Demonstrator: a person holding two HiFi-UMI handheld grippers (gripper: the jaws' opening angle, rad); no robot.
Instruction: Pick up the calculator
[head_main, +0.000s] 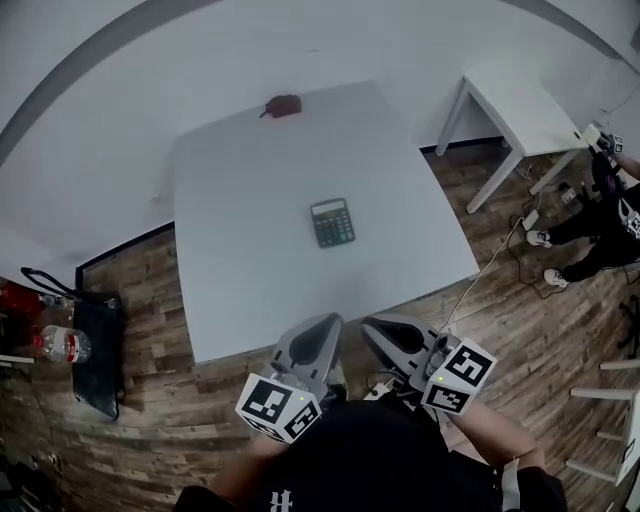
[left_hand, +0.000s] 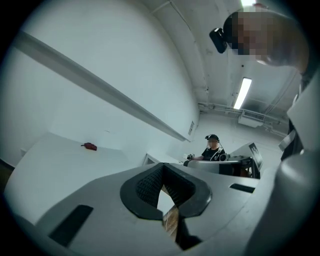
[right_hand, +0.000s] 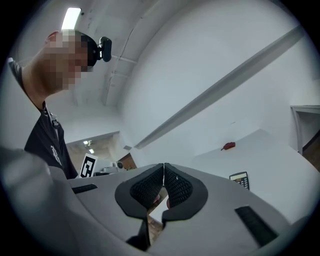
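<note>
The calculator (head_main: 332, 222), dark with a pale screen and green-grey keys, lies flat near the middle of the white table (head_main: 250, 280); the right gripper view catches a corner of it (right_hand: 240, 179) past the right jaw. My left gripper (head_main: 322, 325) and right gripper (head_main: 380, 328) hang side by side just in front of the table's near edge, close to my body and well short of the calculator. Both point about level toward the table. The left gripper (left_hand: 162, 174) has its jaws together with nothing between them. The right gripper (right_hand: 164, 169) is likewise shut and empty.
A small red object (head_main: 283, 104) sits at the table's far edge. A second white table (head_main: 520, 100) stands at the right, with a seated person in black (head_main: 610, 220) beyond it and cables (head_main: 500, 262) on the wooden floor. A black bag (head_main: 97, 350) and a bottle (head_main: 62, 345) lie at left.
</note>
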